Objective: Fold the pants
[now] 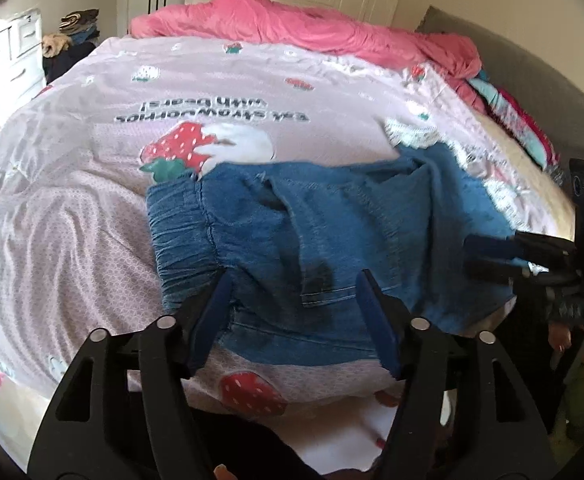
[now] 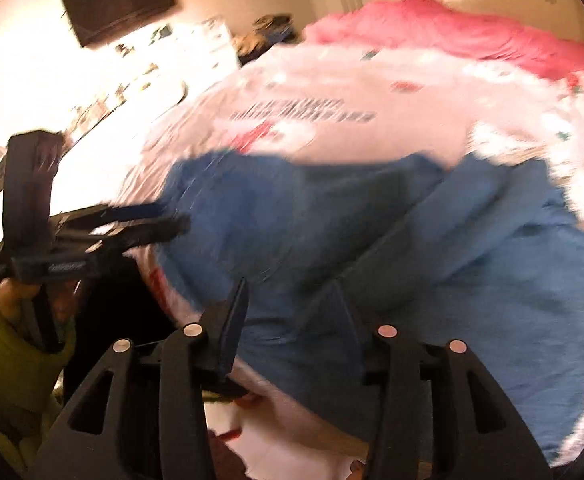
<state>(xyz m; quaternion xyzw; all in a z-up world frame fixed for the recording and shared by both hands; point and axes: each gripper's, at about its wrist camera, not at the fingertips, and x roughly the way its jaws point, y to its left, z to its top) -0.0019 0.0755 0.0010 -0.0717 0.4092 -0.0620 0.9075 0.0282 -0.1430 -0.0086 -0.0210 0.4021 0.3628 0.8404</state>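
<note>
- Because the denim pants (image 1: pixel 332 232) are soft and limp, they will likely sag and crease wherever lifted, so I judge a hem, the side seam or the thick elastic waistband (image 1: pixel 184 232) to be the surest place to pinch; the cloth looks light and not slippery
- Nearest in the left wrist view, the left tongs (image 1: pixel 292 284) stand spread, straddling the near edge of the pants without pinching it, angled downward toward the bed (image 1: pixel 72 208)
- In the blurred right wrist view the right tongs (image 2: pixel 292 300) are also parted, with blue cloth showing between them but no pad visibly pressing on it; they too tilt down at the fabric
- The left hand (image 2: pixel 16 292), in a green sleeve (image 2: pixel 8 364), grips its tool from below
- The pants lie flattish on the strawberry-print quilt (image 1: pixel 92 128), waistband to the left, legs running right
- Farther off, a pink blanket (image 1: pixel 292 28) is bunched across the far end of the bed
</note>
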